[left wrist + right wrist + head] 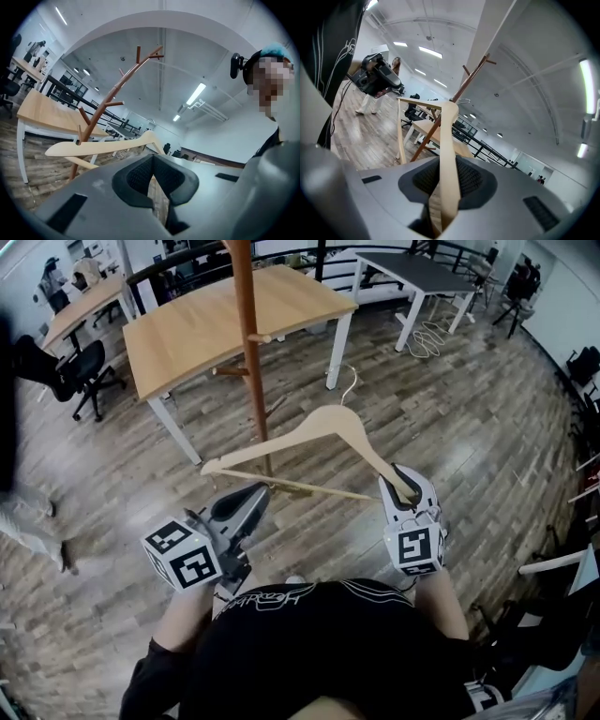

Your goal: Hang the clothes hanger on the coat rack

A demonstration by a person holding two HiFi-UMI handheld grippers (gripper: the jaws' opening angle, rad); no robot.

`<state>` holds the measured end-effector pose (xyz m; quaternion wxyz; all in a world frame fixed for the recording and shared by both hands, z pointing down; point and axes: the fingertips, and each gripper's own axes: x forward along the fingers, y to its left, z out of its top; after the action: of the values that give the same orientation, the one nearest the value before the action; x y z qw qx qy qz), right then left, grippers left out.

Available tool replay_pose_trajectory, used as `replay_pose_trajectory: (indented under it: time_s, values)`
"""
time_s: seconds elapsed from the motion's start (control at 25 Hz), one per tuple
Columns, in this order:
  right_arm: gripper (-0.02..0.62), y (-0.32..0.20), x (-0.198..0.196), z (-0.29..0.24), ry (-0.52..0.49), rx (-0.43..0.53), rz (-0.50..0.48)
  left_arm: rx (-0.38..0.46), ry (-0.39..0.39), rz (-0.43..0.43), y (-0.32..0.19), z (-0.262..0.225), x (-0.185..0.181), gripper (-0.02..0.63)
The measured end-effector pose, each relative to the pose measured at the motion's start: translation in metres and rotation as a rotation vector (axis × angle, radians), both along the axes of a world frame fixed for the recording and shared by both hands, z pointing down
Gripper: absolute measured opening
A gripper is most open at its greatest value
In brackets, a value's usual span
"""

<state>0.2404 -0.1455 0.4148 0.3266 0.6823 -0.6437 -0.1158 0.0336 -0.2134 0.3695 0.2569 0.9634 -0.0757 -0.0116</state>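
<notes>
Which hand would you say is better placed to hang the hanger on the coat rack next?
Right. The right tongs are clamped on one end of the hanger, held up close to the coat rack. The left tongs are shut on nothing, apart from it.

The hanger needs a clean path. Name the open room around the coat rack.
Free: bare floor right of the brown wooden coat rack pole, toward the grey desk. Crowded: the light wooden table close behind the pole; the pale wooden hanger in the right tongs crosses in front of it.
</notes>
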Motion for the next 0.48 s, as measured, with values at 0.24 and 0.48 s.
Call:
replay_pose_trajectory:
  time_s: [0.24,0.48]
  values:
    - [0.121,-0.052,0.003,-0.007,0.011,0.015,-0.057,0.004,0.009,-0.063,-0.039,-0.003,-0.002,0.008]
    - [0.121,-0.108,0.008,-0.012,0.023,0.026,-0.185,0.012,0.013,-0.182,-0.069,-0.01,-0.001,0.008]
